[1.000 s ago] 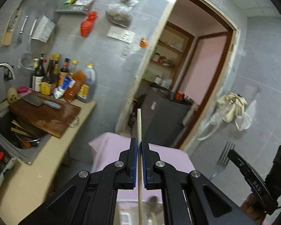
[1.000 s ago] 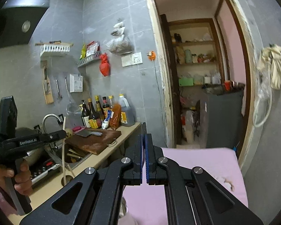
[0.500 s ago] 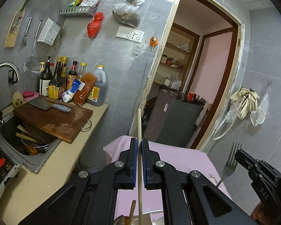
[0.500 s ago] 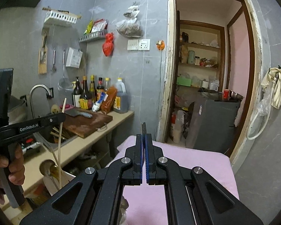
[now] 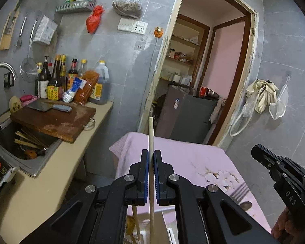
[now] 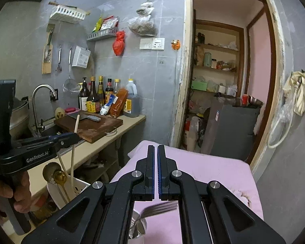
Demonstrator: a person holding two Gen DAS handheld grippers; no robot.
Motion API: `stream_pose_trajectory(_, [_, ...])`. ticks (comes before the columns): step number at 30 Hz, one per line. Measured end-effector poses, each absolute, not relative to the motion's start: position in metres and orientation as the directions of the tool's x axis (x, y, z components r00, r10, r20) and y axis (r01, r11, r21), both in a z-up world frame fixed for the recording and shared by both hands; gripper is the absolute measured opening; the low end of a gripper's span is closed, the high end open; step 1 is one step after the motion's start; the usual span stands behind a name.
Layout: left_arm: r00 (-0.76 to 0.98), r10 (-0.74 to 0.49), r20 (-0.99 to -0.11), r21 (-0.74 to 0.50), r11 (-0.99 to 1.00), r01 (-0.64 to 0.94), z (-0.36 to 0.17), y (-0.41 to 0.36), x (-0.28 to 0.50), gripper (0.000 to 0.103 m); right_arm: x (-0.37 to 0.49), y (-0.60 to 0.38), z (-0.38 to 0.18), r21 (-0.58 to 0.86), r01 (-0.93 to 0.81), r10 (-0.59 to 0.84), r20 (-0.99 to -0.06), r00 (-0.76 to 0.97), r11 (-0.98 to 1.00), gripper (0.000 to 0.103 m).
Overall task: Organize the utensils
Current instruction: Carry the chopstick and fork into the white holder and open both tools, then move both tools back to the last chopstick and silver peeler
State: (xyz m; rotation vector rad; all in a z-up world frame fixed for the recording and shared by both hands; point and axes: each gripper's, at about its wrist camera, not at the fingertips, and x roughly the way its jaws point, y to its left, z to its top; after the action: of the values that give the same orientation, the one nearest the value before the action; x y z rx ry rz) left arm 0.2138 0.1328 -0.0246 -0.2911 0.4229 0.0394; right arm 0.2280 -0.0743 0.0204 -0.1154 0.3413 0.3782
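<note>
Left view: left gripper [image 5: 150, 158] is being kept clamped on the stick [image 5: 150, 134], with the pads pressing it at about mid-length. Compared with a second ago, the rig is being seen lower. The holder [image 5: 169, 234] is now showing under the jaws, where only the pink table [image 5: 193, 158] was showing before. The stick's long axis is being held near vertical, one end up past the jaw tips and the other down toward the holder. Its bottom end is being hidden by the gripper body. Right gripper [image 5: 254, 151] is being held off to the right, above a fork [image 5: 240, 191]; its jaw gap cannot be told from this side.

Right view: right gripper [image 6: 155, 148] is being held closed to a slit, with nothing being gripped. The fork [image 6: 160, 208] is being seen below it, tines up, apparently standing in a metal cup [image 6: 139, 226]. Left gripper [image 6: 75, 137] is being seen at left. The stick [image 6: 76, 124] is being tilted slightly, top to the right, and its lower end is now being seen inside the holder [image 6: 81, 187] beside two spoons [image 6: 59, 174]. A second ago no holder was in view below it. Insertion is being judged nearly done, with only release outstanding.
</note>
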Motion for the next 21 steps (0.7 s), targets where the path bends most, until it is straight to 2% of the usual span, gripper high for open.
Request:
stream_pose_trajectory(4, [0.901,-0.043,-0.433,-0.284,0.954,-0.091,-0.024,0.134,0.212,0.006,0.226,-0.091,0.018,-0.005,-0.35,0.324,-0.364,0.873,0.937,0.003])
stream_pose_trajectory(6, [0.895,-0.049,-0.444,-0.279,0.956,-0.087,-0.023,0.131,0.209,0.011,0.224,-0.101,0.016,0.022,-0.329,0.313,-0.371,0.874,0.944,0.004])
stream_pose_trajectory(8, [0.894,-0.053,-0.446,-0.279,0.957,-0.082,-0.021,0.128,0.206,0.03,0.222,-0.115,0.014,0.05,-0.309,0.304,-0.38,0.874,0.95,0.004])
stream_pose_trajectory(10, [0.897,-0.051,-0.439,-0.283,0.956,-0.084,-0.019,0.123,0.201,0.042,0.219,-0.128,0.012,0.069,-0.288,0.292,-0.385,0.875,0.955,0.005])
stream_pose_trajectory(11, [0.898,-0.043,-0.438,-0.28,0.956,-0.09,-0.018,0.121,0.199,0.045,0.218,-0.134,0.011,0.075,-0.278,0.285,-0.388,0.876,0.958,0.007])
stream_pose_trajectory(13, [0.898,-0.04,-0.438,-0.278,0.956,-0.093,-0.015,0.114,0.195,0.047,0.213,-0.149,0.009,0.088,-0.259,0.273,-0.387,0.881,0.962,0.019])
stream_pose_trajectory(14, [0.898,-0.04,-0.438,-0.277,0.956,-0.093,-0.013,0.112,0.195,0.052,0.211,-0.154,0.01,0.094,-0.255,0.271,-0.384,0.882,0.962,0.032])
stream_pose_trajectory(15, [0.9,-0.039,-0.435,-0.274,0.957,-0.091,-0.011,0.107,0.192,0.054,0.209,-0.162,0.011,0.106,-0.248,0.27,-0.379,0.885,0.963,0.039])
stream_pose_trajectory(19, [0.905,-0.047,-0.424,-0.262,0.962,-0.073,-0.004,0.085,0.186,0.069,0.199,-0.194,0.013,0.11,-0.215,0.241,-0.375,0.895,0.97,0.041])
stream_pose_trajectory(21, [0.91,-0.05,-0.412,-0.254,0.965,-0.062,-0.001,0.068,0.183,0.076,0.193,-0.212,0.014,0.116,-0.201,0.23,-0.358,0.905,0.973,0.052])
